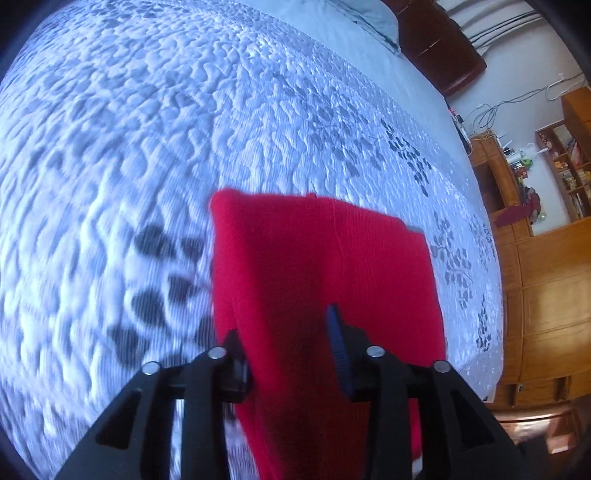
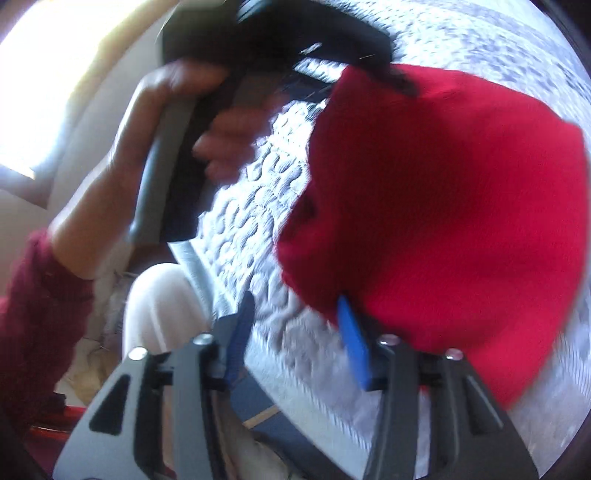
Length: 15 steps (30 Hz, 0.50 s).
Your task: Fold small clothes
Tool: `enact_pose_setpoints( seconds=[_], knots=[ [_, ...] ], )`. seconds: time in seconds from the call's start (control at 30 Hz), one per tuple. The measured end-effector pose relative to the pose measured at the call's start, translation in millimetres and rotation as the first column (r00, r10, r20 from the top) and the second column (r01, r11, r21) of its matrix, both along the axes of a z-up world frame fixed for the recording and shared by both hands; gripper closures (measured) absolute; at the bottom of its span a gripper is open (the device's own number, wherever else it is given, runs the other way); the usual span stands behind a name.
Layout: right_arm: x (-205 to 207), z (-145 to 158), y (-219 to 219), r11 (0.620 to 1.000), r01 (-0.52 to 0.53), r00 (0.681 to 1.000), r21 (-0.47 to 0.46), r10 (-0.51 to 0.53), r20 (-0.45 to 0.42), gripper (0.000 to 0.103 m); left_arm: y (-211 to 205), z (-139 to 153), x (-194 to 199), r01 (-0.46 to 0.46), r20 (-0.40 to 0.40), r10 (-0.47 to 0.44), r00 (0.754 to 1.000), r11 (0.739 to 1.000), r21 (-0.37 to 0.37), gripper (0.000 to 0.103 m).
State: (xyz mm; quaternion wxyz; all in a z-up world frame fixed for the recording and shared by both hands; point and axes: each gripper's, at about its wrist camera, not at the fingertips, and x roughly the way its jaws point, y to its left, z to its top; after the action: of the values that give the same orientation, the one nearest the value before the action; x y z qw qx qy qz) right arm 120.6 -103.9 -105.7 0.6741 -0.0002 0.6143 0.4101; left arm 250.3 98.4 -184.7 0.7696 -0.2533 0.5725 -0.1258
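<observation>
Standing part-open, both grippers: left (image 1: 291,343) straddles red cloth (image 1: 325,258), seemingly unclamped; right (image 2: 295,328) holds nothing.

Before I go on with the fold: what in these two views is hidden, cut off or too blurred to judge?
- Left wrist view: the red garment covers the left gripper; grip unclear.
- Right wrist view: garment's right side runs out of frame, motion-blurred; what kind of garment unclear.
- Right gripper: cloth drapes its right finger; contact unclear.
- Shelf items: too small.

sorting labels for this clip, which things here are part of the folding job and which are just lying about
Part of the job: red garment, left gripper, right gripper, quilted bedspread it lies on.

Just about: wooden shelves, loose cables, pillow.
</observation>
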Motion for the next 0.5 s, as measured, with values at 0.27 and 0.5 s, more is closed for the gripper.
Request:
enact_pose_setpoints(
  seconds=[0.27,0.5],
  knots=[
    [13,-3,-115,0.948,0.308,0.950,-0.078,-0.311,-0.033,0.049,-17,5,-84,0.045,-0.025,-0.045,0.999,0.999,0.004,0.062],
    [14,-35,-118,0.922,0.381,0.905,-0.072,-0.388,-0.175,0.048,-34,3,-114,0.056,-0.032,-0.055,0.998,0.998,0.027,0.069]
  ],
)
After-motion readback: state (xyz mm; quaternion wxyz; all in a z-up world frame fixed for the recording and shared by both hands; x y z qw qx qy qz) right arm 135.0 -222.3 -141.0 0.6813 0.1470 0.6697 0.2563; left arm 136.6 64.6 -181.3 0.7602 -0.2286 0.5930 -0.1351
